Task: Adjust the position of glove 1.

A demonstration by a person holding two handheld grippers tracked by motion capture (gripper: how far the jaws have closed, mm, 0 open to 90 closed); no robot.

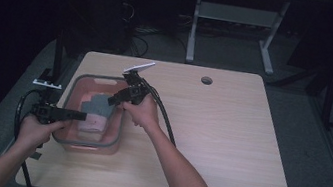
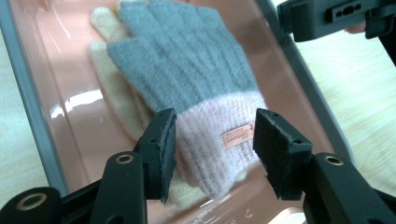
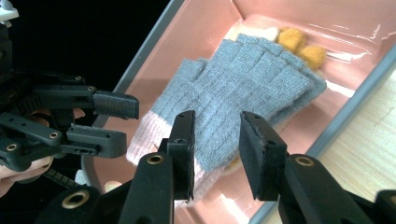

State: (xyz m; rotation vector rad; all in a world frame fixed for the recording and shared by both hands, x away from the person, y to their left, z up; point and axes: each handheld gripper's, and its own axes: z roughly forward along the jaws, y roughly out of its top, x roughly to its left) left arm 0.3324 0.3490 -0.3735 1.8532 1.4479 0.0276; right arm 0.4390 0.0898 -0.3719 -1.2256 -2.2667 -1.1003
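Hovering over a pink tray point(image 1: 112, 148) with a grey rim at the table's point(image 1: 226, 148) left side, both grippers point at the grey glove point(image 2: 187, 65) lying flat inside it. Left gripper point(image 2: 212, 149) jaws stand apart, straddling the glove's pale pink cuff point(image 2: 219, 140) without pressing it; a small label sits on that cuff. Right gripper point(image 3: 217, 149) jaws also apart, above the grey knit near the cuff, nothing clamped. A cream glove point(image 2: 114, 93) with mustard fingertips point(image 3: 303, 46) lies under the grey one, partly covered. Tray walls crowd both sides of the gloves. Each gripper shows in the other's view, close over the tray edge. Cable point(image 1: 164, 113) trails across the table from the right gripper. Table hole point(image 1: 206, 80) sits well apart, far side.
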